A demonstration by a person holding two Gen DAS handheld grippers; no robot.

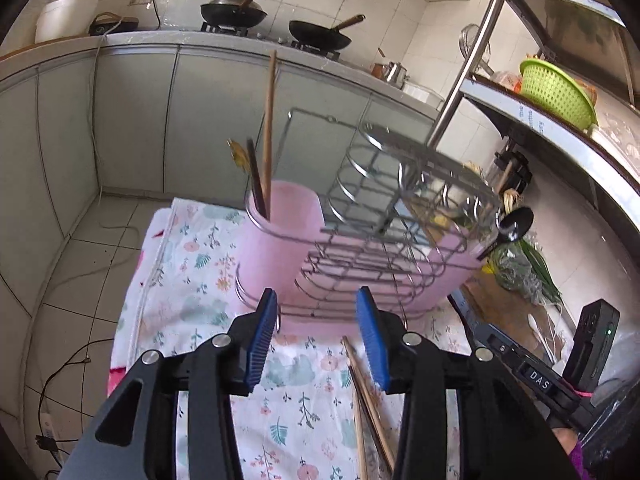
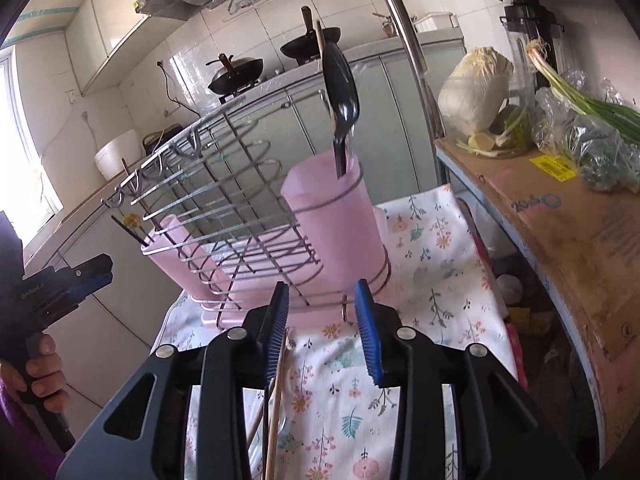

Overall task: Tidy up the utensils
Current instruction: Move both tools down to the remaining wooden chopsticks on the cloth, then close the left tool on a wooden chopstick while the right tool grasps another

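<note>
The left tool (image 1: 316, 336) points forward and slightly downward, its two blue ribbed fingers (image 1: 262, 340) spread wide apart with nothing gripped between them. The right tool (image 2: 322, 330) is posed the same way, blue fingers (image 2: 368, 332) parted and empty. In the right wrist view, the left tool appears again at the far left edge, its black handle gripped by the person's bare left hand (image 2: 38, 376).

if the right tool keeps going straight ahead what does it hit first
Most likely the pink cup holding the black spoon, in the wire rack. The right tool is open; depth is unclear.
</note>
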